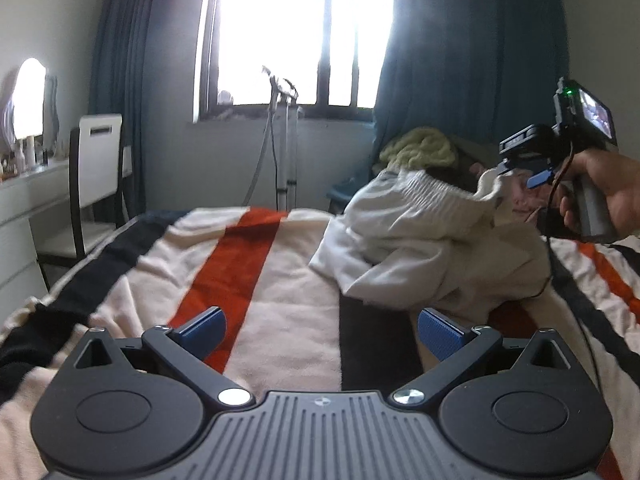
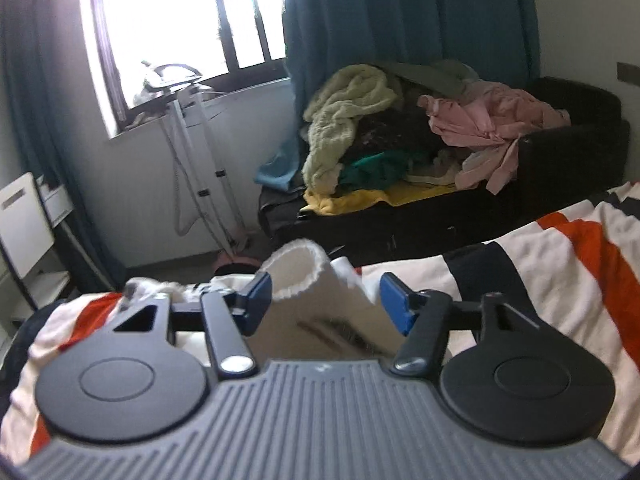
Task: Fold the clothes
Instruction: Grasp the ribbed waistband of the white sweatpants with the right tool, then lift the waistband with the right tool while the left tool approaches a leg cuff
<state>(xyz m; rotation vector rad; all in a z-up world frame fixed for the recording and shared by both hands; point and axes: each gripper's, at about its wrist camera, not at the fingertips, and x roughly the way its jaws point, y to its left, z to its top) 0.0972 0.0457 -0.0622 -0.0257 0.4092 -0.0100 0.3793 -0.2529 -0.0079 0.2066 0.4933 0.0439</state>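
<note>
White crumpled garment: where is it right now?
In the left wrist view the white crumpled garment lies right of centre on the striped blanket, one edge lifted between the right gripper's blue pads, with the sofa's clothes pile behind.

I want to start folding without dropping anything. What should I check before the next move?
1. Left gripper open and empty: ok.
2. Garment between right gripper fingers: ok.
3. Right grip firm on garment: cannot tell.
4. Garment spread flat: not ok, bunched.
5. Blanket bare ahead of left gripper: ok.
</note>
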